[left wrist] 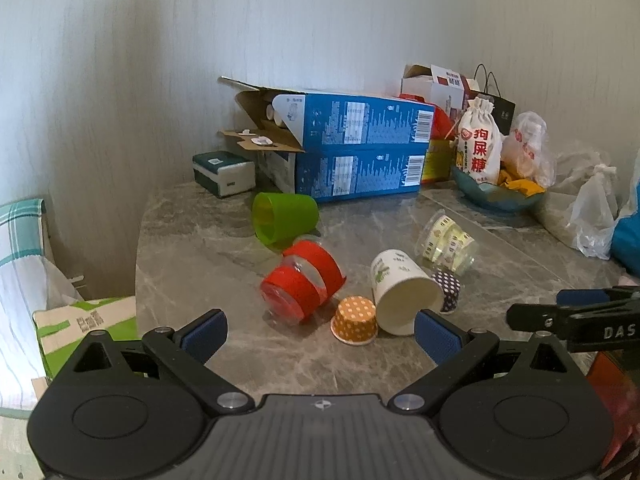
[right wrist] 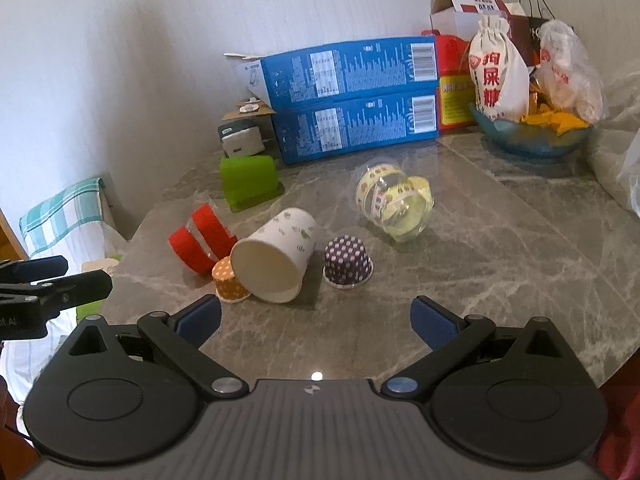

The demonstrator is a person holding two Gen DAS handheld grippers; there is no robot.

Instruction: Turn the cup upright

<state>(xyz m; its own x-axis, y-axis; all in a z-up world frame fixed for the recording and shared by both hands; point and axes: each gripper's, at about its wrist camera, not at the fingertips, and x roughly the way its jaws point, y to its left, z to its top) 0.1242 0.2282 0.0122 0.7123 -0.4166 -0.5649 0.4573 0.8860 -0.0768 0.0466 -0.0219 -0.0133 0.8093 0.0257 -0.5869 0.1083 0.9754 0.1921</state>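
Several cups lie on the grey marble table (left wrist: 248, 360) (right wrist: 500, 264). A white paper cup (left wrist: 402, 292) (right wrist: 276, 256) lies on its side, mouth toward me. A red-banded clear cup (left wrist: 302, 286) (right wrist: 200, 238), a green cup (left wrist: 284, 218) (right wrist: 249, 178) and a clear patterned cup (left wrist: 446, 246) (right wrist: 394, 200) also lie on their sides. An orange dotted cup (left wrist: 355, 320) (right wrist: 229, 280) and a purple dotted cup (left wrist: 447, 290) (right wrist: 347, 262) stand upside down. My left gripper (left wrist: 320, 334) is open and empty, just short of the orange cup. My right gripper (right wrist: 316, 320) is open and empty, in front of the white and purple cups.
Two stacked blue boxes (left wrist: 360, 148) (right wrist: 352, 96) stand against the wall. A blue bowl (left wrist: 500, 196) (right wrist: 532, 136) with snack bags sits at the back right, with plastic bags (left wrist: 592, 208) beside it. A tissue pack (left wrist: 224, 172) is at the back left. The table edge drops off at left.
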